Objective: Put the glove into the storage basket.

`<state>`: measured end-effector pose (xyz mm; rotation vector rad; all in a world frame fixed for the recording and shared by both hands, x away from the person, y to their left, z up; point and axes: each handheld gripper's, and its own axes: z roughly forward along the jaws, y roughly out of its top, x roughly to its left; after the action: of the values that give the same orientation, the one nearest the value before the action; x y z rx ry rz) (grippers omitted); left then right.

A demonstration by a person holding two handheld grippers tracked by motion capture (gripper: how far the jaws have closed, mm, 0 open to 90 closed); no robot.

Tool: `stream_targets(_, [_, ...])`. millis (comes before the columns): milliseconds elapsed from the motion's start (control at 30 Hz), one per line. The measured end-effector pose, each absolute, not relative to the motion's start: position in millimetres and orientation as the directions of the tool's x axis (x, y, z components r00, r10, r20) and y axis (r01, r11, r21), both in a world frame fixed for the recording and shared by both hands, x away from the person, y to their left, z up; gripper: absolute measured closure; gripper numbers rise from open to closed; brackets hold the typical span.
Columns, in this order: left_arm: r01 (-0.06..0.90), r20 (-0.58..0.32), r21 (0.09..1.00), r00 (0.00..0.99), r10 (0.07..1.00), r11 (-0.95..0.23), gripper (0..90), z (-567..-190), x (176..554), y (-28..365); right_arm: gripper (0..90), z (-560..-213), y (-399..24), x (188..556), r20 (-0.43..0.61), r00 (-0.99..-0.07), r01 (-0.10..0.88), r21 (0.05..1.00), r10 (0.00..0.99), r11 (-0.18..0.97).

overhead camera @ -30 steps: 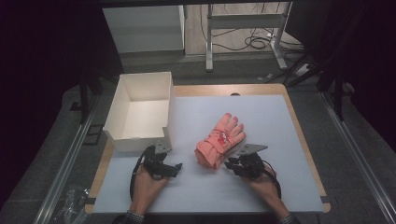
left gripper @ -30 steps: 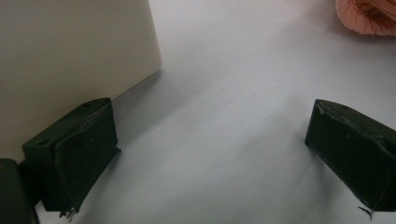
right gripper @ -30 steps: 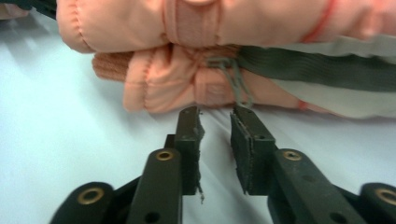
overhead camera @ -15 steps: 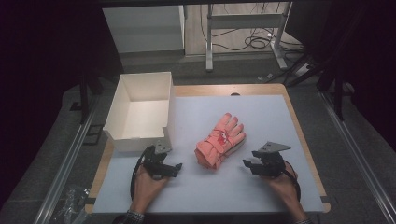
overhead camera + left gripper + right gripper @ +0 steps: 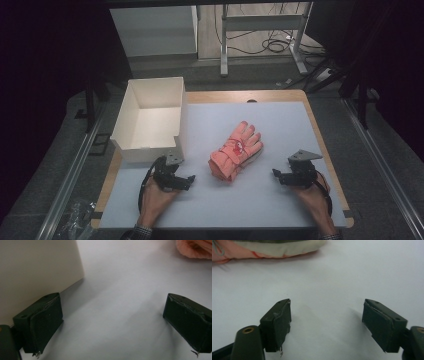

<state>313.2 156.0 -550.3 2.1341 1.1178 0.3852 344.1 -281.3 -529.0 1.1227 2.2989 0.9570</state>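
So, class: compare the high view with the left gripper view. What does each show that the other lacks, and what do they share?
High view alone: the box's open inside, the right claw open, both hands, the whole pink glove.
Left gripper view alone: the left claw close up, jaws wide apart with nothing between.
Shared: white box, glove, white table surface.

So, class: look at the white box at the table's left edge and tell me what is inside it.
The white box is open-topped; its visible floor and inner walls look bare. The strip of floor just behind its near wall is hidden. The pink gloves lie outside, on the table.
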Motion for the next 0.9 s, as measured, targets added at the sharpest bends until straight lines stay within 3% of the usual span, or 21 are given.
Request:
stream_targets(500, [0.570, -0.102, 0.658, 0.715, 0.692, -0.492, 0.9, -533, 308, 116, 20.3, -531, -282, 345, -0.054, -0.587, 0.527, 0.732, 0.808, 0.432])
stream_targets(900, [0.534, -0.101, 0.635, 0.774, 0.625, -0.558, 0.0, -495, 321, 80, 20.2, -531, -282, 344, -0.055, -0.587, 0.527, 0.731, 0.807, 0.433])
